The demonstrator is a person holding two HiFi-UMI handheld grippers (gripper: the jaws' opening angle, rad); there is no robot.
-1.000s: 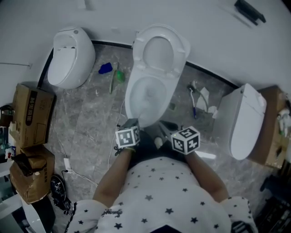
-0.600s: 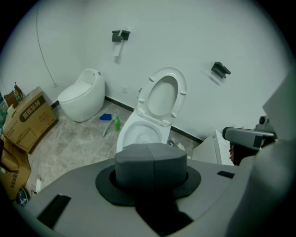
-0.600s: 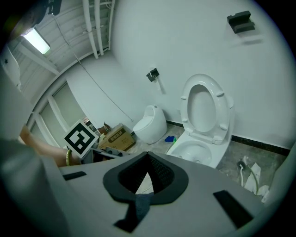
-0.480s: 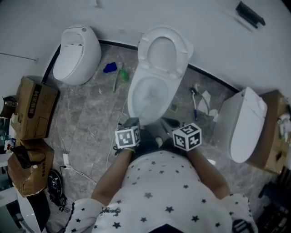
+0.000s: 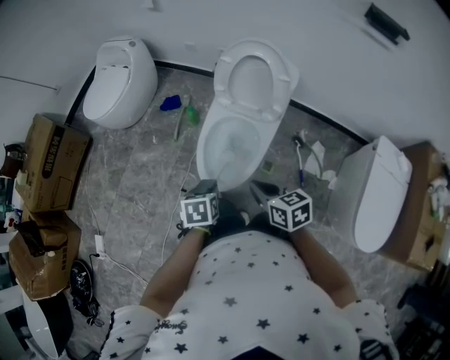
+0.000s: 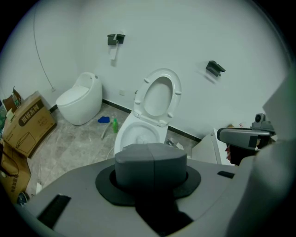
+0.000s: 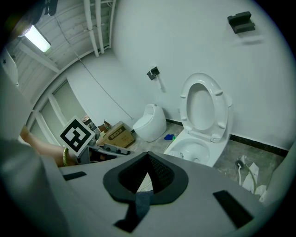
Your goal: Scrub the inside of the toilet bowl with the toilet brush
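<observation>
Nearest to us, our star-print shirt fills the bottom of the head view, and both grippers reach out from it over a grey marbled floor. The left gripper has its jaws pressed fully together, the two grey pads meeting along one seam. In the head view a thin pale handle, the toilet brush, runs from that gripper's tip forward and down into the toilet bowl, and we can see no gap between the jaws and the handle. The right gripper sits just right of the left one, short of the bowl. Its jaws stand a little apart in a narrow V, with nothing between them.

On the floor to the left lie cardboard boxes and a white cable. The bowl stands directly ahead of the grippers, open, with its seat tipped up against the white wall. Left of the bowl on the tiles are a green bottle and a small blue object. Farther left stands a second toilet with its lid down, and a third toilet stands at the right. High on the wall at the far right is a black bracket.
</observation>
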